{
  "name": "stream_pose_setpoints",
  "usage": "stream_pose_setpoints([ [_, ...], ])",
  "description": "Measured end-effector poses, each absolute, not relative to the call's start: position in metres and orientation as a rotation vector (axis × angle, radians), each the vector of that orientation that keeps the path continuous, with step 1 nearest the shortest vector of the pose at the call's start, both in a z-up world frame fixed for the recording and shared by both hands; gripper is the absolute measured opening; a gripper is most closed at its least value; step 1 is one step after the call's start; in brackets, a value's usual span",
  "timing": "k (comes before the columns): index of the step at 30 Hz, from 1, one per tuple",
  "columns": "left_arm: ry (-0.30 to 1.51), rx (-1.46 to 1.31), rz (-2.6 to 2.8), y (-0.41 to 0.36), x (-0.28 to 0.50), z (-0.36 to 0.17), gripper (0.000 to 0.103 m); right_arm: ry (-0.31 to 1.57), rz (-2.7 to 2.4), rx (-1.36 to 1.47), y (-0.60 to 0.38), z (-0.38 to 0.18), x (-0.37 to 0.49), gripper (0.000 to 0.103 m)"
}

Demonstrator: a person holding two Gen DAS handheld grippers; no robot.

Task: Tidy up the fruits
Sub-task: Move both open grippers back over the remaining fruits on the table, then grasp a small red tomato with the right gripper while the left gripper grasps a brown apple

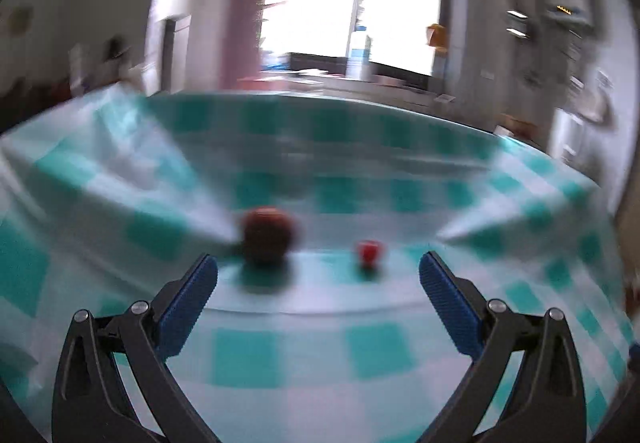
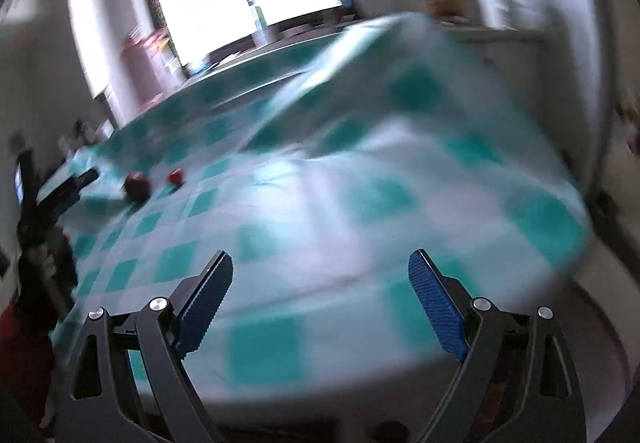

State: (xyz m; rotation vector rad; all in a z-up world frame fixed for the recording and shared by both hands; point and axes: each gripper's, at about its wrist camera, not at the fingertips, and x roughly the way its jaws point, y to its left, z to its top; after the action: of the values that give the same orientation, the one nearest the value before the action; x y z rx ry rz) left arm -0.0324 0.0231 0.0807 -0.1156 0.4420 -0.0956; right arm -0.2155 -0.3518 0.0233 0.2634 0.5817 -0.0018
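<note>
From the left wrist, the left gripper [image 1: 318, 269] stands spread wide with nothing between its blue pads — a dark red fruit [image 1: 267, 235] lies just beyond its left finger and a small bright red fruit [image 1: 369, 251] ahead, nearer the right one, both on the teal checked tablecloth [image 1: 312, 355]. From the right wrist, the right gripper [image 2: 320, 271] gapes empty too — both fruits sit far ahead to its left, blurred.

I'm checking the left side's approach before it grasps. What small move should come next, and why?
Probably ease the left hand-held gripper forward and slightly left: it is open and empty, and the dark red fruit lies just beyond its left fingertip.
</note>
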Motion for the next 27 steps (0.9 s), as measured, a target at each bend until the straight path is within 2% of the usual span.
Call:
stream_pose_setpoints([
  [8, 0.541, -0.473, 0.161, 0.130, -0.013, 0.060, 0.101, 0.731, 0.192, 0.117, -0.222, 0.033, -0.087, 0.087],
  [18, 0.555, -0.588, 0.218, 0.156, -0.023, 0.052, 0.101, 0.840, 0.243, -0.116, -0.105, 0.007, 0.063, 0.084],
  [26, 0.577, -0.604, 0.202, 0.152, -0.021, 0.051, 0.101, 0.912, 0.307, -0.097, -0.098, -0.010, 0.131, 0.069],
  [27, 0.576, -0.596, 0.198, 0.150, -0.021, 0.051, 0.101, 0.912, 0.308, -0.101, -0.098, -0.010, 0.134, 0.065],
])
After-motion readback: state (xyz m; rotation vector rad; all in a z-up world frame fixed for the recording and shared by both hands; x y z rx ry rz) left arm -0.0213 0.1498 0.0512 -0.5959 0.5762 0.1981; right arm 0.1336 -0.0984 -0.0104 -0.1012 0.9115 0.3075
